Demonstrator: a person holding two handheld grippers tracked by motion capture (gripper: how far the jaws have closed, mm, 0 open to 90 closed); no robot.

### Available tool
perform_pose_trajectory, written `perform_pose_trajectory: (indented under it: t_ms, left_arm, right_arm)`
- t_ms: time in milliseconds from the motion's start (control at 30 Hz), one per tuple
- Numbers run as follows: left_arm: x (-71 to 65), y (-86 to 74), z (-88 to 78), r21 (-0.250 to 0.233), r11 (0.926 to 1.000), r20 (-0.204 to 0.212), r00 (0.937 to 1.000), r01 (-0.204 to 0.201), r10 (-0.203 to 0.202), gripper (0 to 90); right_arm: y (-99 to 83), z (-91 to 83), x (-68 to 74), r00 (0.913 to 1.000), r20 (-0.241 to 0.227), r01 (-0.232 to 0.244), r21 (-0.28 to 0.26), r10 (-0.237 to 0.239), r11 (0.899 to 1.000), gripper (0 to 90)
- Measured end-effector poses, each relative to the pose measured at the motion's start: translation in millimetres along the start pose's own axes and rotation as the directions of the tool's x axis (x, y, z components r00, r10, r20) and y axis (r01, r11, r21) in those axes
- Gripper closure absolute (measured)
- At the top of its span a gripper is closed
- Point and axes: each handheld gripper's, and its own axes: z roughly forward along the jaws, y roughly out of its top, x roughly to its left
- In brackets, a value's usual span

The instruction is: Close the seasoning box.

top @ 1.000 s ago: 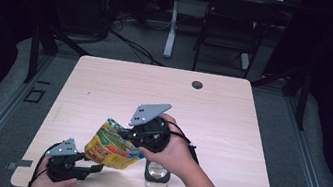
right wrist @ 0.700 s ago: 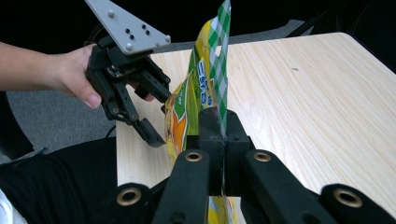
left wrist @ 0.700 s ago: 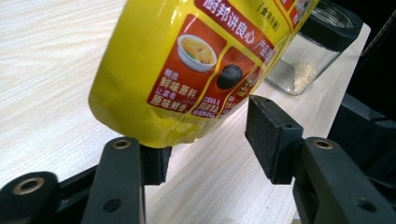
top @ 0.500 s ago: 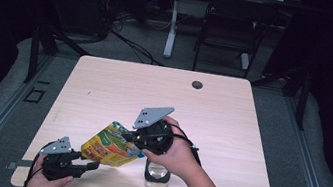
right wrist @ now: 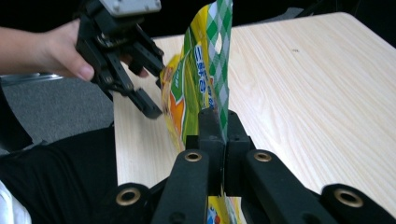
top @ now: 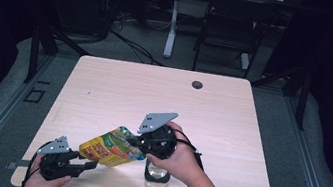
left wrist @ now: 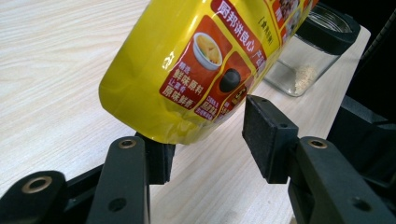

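A yellow food pouch (top: 110, 149) with red labels hangs tilted above the table's near edge. My right gripper (top: 136, 142) is shut on its green-checked top edge (right wrist: 219, 70). My left gripper (top: 91, 165) sits at the pouch's lower end, and its jaws have just been closing. The pouch's bottom corner (left wrist: 187, 84) lies between them. One pad (left wrist: 161, 156) sits just under the pouch while the other pad (left wrist: 266, 135) stands a little apart from it. In the right gripper view the left gripper (right wrist: 152, 100) shows beside the pouch, held by a hand.
A glass jar (top: 157, 179) with a black rim (left wrist: 327, 25) stands open at the near edge, under my right hand. The wooden table (top: 153, 101) has a dark cable hole (top: 197, 84) at the back. A chair (top: 236, 23) and cables lie beyond.
The left gripper has slid slightly left and its jaws have narrowed around the pouch's bottom. The right hand with the pouch has drifted a little toward the near edge.
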Motion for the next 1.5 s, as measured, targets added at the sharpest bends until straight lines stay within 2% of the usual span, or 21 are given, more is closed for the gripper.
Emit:
perform_pose_trajectory:
  t_ms: [200,267,300,400,533,733,933,1500]
  left_arm:
    - [1.9,-0.6,-2.3,-0.001,1.0,-0.016,0.9998,0.008,-0.008,54.8]
    - [2.6,-0.9,-3.1,-0.013,0.9998,-0.01,0.9999,0.011,-0.012,54.9]
    - [2.4,-0.3,-4.9,-0.035,0.9993,0.001,0.9999,0.01,-0.01,56.5]
    - [0.8,1.3,-6.6,-0.034,0.9994,-0.003,1.0,-0.005,0.005,56.3]
    - [0.1,1.2,-5.9,-0.041,0.9991,0.001,1.0,-0.003,0.003,56.3]
    - [-0.5,1.8,-7.0,-0.038,0.9992,0.004,1.0,-0.008,0.008,56.3]
    - [-0.9,2.3,-9.0,-0.057,0.9984,0.009,1.0,-0.003,0.003,56.4]
    - [-5.3,6.5,-14.3,-0.088,0.996,0.006,0.9998,-0.016,0.016,56.4]
  right_arm:
    - [-10.3,5.5,-0.3,0.9999,0.001,-0.014,0.015,0.014,1.0,89.4]
    - [-13.8,6.8,-0.6,0.9998,0.002,-0.019,0.014,0.019,1.0,89.4]
    - [-15.3,6.8,-0.8,0.9996,0.001,-0.027,0.013,0.027,1.0,89.3]
    - [-19.2,7.2,-1.7,0.9994,0.007,-0.034,0.016,0.034,0.999,89.3]
    - [-23.5,6.9,-2.0,0.999,0.002,-0.045,0.007,0.045,0.999,89.6]
    - [-24.9,6.3,-0.6,0.9993,0.004,-0.037,0.007,0.037,0.999,89.4]
    - [-29.3,7.1,-0.6,0.9993,0.007,-0.038,0.022,0.038,0.999,88.7]
    - [-31.5,5.4,3.4,0.9977,-0.014,-0.066,0.015,0.066,0.998,87.0]
